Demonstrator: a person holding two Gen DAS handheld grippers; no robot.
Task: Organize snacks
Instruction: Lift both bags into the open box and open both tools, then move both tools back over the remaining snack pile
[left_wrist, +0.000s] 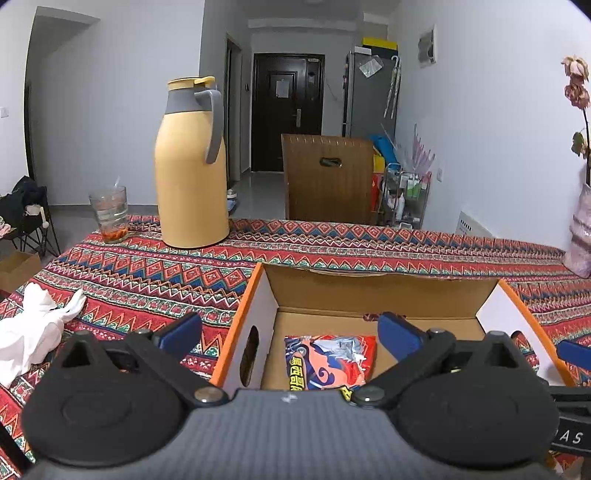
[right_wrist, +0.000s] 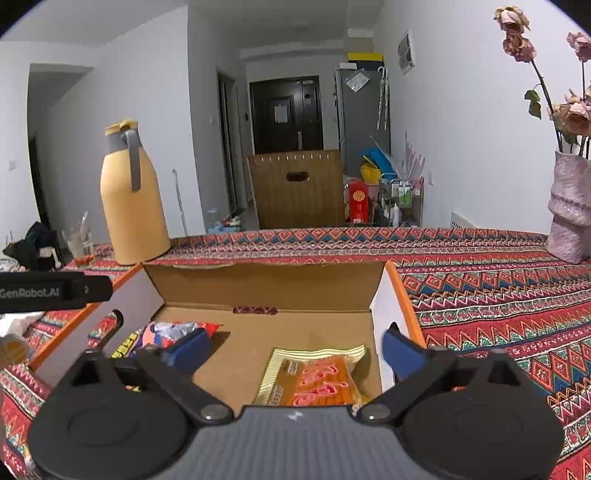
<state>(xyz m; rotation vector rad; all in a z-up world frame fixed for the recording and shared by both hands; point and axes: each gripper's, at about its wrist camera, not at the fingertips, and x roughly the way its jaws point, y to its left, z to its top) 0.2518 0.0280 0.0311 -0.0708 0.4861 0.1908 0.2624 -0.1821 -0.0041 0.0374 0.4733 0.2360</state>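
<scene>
An open cardboard box (left_wrist: 369, 291) with orange-edged flaps sits on the patterned tablecloth. A red and blue snack packet (left_wrist: 328, 362) lies flat on its floor at the left side. A gold and orange snack packet (right_wrist: 317, 376) lies on the floor at the right side. My left gripper (left_wrist: 290, 332) hovers over the box's left wall, jaws wide apart, touching nothing. My right gripper (right_wrist: 295, 349) hangs above the gold packet with its jaws wide and clear of it. The red and blue packet (right_wrist: 173, 330) also shows behind my right gripper's left finger.
A tall yellow thermos jug (left_wrist: 192, 166) and a drinking glass (left_wrist: 109, 214) stand behind the box at the left. White cloth (left_wrist: 33, 332) lies at the table's left edge. A pink vase (right_wrist: 570, 214) with dried roses stands at the far right. A wooden chair back (left_wrist: 328, 177) rises beyond the table.
</scene>
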